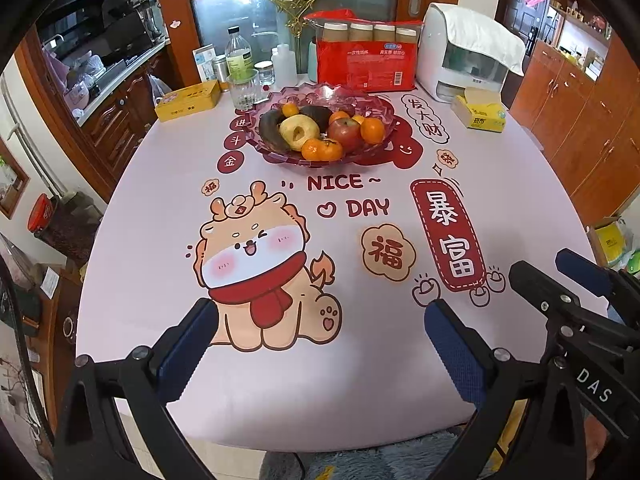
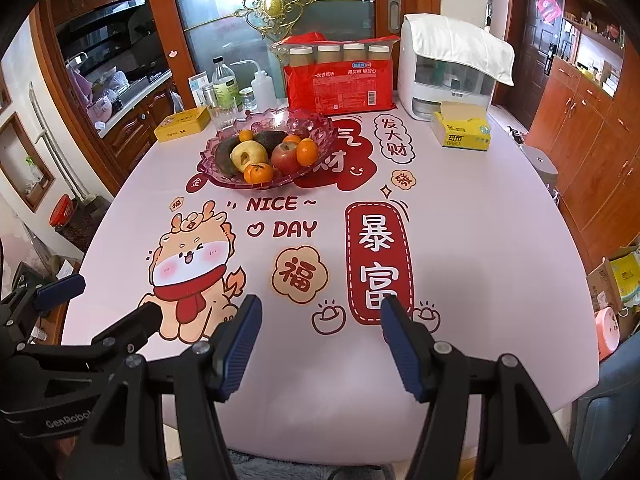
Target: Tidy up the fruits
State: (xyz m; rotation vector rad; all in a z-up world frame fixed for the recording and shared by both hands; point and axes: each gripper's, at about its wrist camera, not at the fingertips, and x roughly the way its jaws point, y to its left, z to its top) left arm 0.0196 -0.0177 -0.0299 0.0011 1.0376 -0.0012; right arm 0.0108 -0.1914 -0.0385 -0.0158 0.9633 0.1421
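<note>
Fruit (image 1: 316, 130) heaped in a pink glass bowl (image 1: 384, 120), far beyond both sets of jaws, toward the back of the table (image 1: 360, 380). Among it: a yellow apple (image 1: 298, 131), a red apple (image 1: 345, 133), several oranges (image 1: 322, 149) and two dark pieces (too dim to name).

Left gripper (image 1: 320, 344) low over the near edge, jaws wide apart, nothing between the blue pads (image 1: 188, 344) but printed tablecloth, the cartoon dragon (image 1: 260, 268) just ahead of them. Right gripper (image 2: 320, 340) alongside, to the right of the left one, jaws likewise apart and empty, pads (image 2: 240, 344) clear of any object, red banner print (image 2: 378, 264) running forward from the right jaw.

Beyond the bowl from the jaws: a red pack of paper cups (image 1: 364, 60), a white dispenser (image 1: 468, 56) under a cloth, bottles (image 1: 239, 56) and a glass (image 1: 243, 90). Left of the bowl, a yellow tin (image 1: 188, 100); right of it, a tissue box (image 1: 478, 112).
</note>
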